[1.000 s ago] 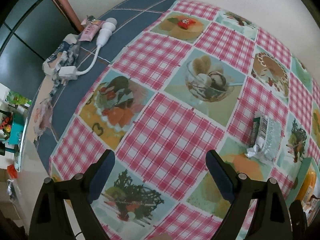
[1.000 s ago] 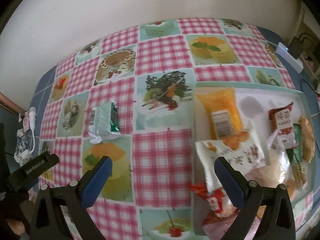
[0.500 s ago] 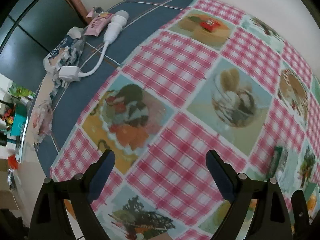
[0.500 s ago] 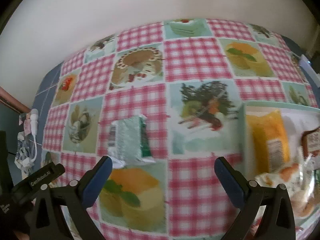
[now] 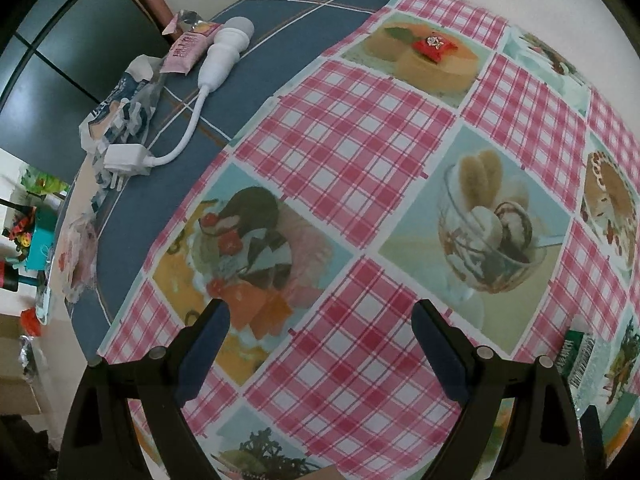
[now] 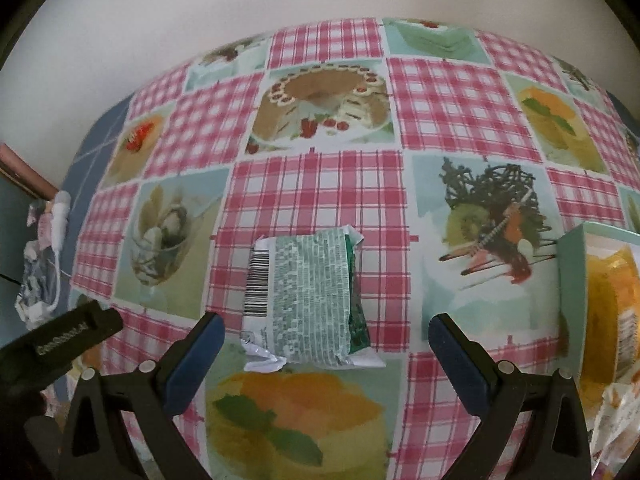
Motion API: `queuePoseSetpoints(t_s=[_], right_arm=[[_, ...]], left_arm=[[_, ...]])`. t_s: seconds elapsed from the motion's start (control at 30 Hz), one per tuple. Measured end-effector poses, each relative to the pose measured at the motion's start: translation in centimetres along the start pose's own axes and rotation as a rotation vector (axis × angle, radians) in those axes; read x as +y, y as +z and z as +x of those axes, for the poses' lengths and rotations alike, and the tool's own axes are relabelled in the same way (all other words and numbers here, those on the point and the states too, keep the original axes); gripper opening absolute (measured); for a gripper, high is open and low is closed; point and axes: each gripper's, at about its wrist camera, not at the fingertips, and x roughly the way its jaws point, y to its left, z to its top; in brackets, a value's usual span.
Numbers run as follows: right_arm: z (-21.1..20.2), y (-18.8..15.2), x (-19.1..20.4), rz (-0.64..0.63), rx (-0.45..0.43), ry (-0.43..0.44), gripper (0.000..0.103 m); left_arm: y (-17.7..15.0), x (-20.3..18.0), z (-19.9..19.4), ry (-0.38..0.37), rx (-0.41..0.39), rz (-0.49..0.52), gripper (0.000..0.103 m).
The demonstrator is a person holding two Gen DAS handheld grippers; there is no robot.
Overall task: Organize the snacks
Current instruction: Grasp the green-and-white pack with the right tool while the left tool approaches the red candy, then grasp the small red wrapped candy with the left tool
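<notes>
The right hand-held gripper (image 6: 324,354) hung steeply downward with its jaws wide and empty, a green-and-white snack packet (image 6: 308,300) lying flat on the surface (image 6: 320,188) just ahead of and between the fingertips, untouched. To its right stood the pale green wall of a tray (image 6: 570,280) holding an orange packet (image 6: 612,312); to its left the black body of the left hand-held gripper (image 5: 320,344) showed. That one also pointed down, jaws wide with nothing between them, over the checked cloth; the same snack packet (image 5: 580,360) lay just off its right finger. Well ahead to its left lay a white plug and cable (image 5: 192,96), a pink sachet (image 5: 186,50) and crumpled wrappers (image 5: 116,120), clear of both. A second earlier the right one had been over the tray's edge, the packet off to its left; it now centred on the packet.
</notes>
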Motion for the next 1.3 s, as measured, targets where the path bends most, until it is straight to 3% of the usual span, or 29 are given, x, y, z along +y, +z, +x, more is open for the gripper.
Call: queuePoseSetpoints(t_s=[0.3,0.53,0.7,1.3], right_arm=[[1.2,-0.1,1.2,-0.105,-0.017,-0.138,0.103],[1.3,0.4,0.0,-0.078,-0.048,-0.149,0.099],[0.4,0.8,-0.7,-0.070,-0.079,-0.157,0.061],[0.5,1.7,-1.5,-0.053,-0.087,-0.157,0.058]], left_arm=[[0.5,0.4,1.2,0.015,0.007,-0.006,0.092],[0.8,0.4,1.6,0.026,0.000,0.000,0.092],[0.4,-0.1,1.0,0.028,-0.004,0.007,0.092],[-0.1,-1.5,1.0,0.014,-0.020,0.052,0.092]])
